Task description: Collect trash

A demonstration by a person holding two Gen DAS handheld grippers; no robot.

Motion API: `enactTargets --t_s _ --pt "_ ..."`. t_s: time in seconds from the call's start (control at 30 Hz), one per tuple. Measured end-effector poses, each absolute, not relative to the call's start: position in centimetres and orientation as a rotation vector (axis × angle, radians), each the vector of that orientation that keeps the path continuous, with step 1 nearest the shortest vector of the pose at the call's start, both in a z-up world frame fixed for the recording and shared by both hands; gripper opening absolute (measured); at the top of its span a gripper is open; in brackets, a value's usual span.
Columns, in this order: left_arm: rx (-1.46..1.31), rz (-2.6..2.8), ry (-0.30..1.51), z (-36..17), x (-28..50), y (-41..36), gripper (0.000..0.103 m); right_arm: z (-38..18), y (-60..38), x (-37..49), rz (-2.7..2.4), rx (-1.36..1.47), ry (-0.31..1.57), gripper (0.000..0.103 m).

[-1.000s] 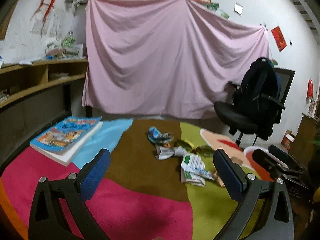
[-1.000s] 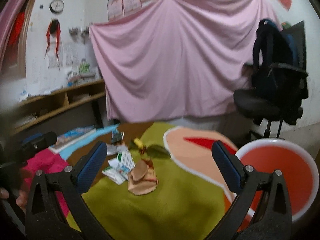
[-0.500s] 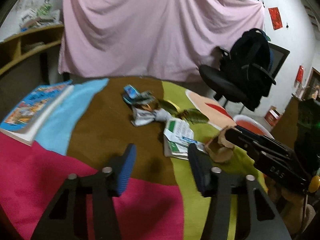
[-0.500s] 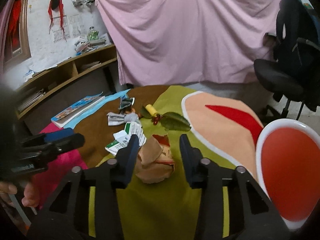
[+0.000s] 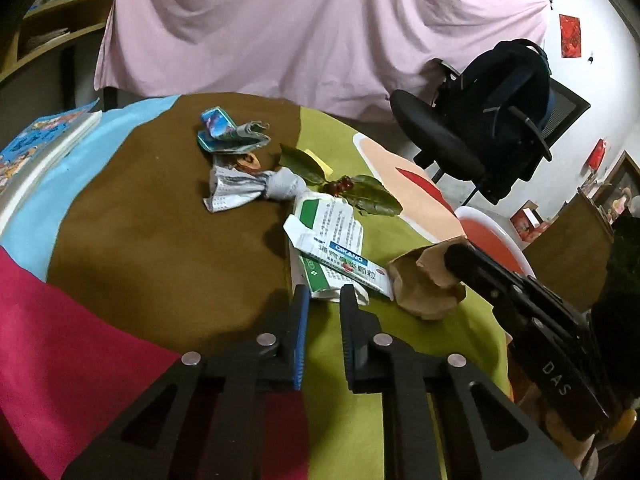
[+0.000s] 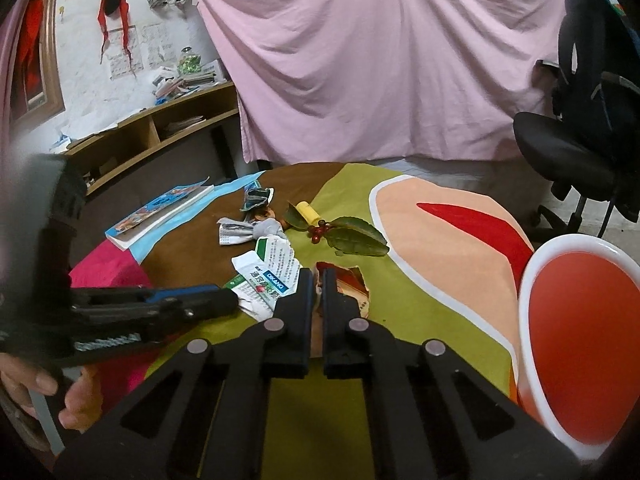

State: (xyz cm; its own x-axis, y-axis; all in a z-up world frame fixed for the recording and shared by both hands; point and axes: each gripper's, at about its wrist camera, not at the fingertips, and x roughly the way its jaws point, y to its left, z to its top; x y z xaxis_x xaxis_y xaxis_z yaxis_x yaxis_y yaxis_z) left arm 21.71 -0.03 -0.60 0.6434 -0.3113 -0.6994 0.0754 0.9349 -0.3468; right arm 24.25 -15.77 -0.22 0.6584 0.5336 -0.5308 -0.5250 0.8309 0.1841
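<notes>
- Two grippers in play. The left gripper (image 5: pixel 323 292) has its jaws narrowed to a slim gap, tips right at the near edge of the torn medicine box (image 5: pixel 334 246); can't tell if it's actually pinching the cardboard or just touching it.
- The right gripper (image 6: pixel 317 276) is nearly closed, clamped on the crumpled brown paper bag (image 6: pixel 346 286), which sits on the green patch of the surface (image 6: pixel 420 300).
- Trash count as far as I can make out: one brown bag (wrinkly kraft paper, scrunched into a lump), one flattened green-and-white box with printed text and ragged edges, one twisted wad of newspaper (image 5: pixel 248 186), one small blue packet (image 5: pixel 216 124) on top of a folded, crushed bit of paper, one small yellow cylinder (image 6: pixel 307 212), and a sprig with a few glossy dark green leaves (image 6: pixel 356 236) and a cluster of tiny red berries (image 6: pixel 318 232).
- All of it is bunched near the middle, where brown meets green.
- The surface is round with a soft felt-looking cover in colour blocks: magenta, light blue, brown, green, peach with a red wedge.
- One book (image 6: pixel 160 212) with a colourful cover lies at the left, well apart from the trash.
- One round red tub with a white rim (image 6: pixel 580 344) sits just off the right edge.
- One black office chair (image 5: pixel 480 140) stands in front of a draped pink sheet (image 5: pixel 300 28).
</notes>
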Motion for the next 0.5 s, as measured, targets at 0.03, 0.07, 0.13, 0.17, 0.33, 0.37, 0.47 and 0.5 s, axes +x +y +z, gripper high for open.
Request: enactTargets --t_s 0.03,0.07,0.13,0.17,0.33,0.37,0.47,0.5 --pt "-0.292 -0.221 0.845 -0.57 21.67 -0.1 0.009 -0.21 -15.81 24.27 0.6 0.017 0.606 0.033" --pt "-0.289 -0.22 0.843 -0.58 21.82 -0.17 0.008 -0.2 -15.82 24.27 0.6 0.017 0.606 0.033" --pt "-0.284 -0.218 0.835 -0.47 21.69 -0.24 0.008 -0.18 -15.82 24.27 0.6 0.017 0.605 0.033" --pt "-0.282 -0.22 0.831 -0.46 21.75 -0.31 0.006 -0.18 -15.83 24.27 0.6 0.017 0.605 0.033" --pt "-0.272 -0.219 0.814 -0.36 21.75 -0.69 0.0 -0.09 -16.03 24.24 0.595 0.023 0.597 0.032" --pt "-0.272 -0.222 0.808 -0.32 21.72 -0.73 0.0 -0.06 -16.11 24.2 0.593 0.025 0.594 0.032" --pt "-0.27 -0.224 0.793 -0.08 21.62 -0.8 0.0 0.01 -16.32 24.05 0.588 0.029 0.586 0.032" --pt "-0.269 -0.224 0.789 -0.04 21.57 -0.79 0.0 0.03 -16.39 23.99 0.587 0.031 0.584 0.032"
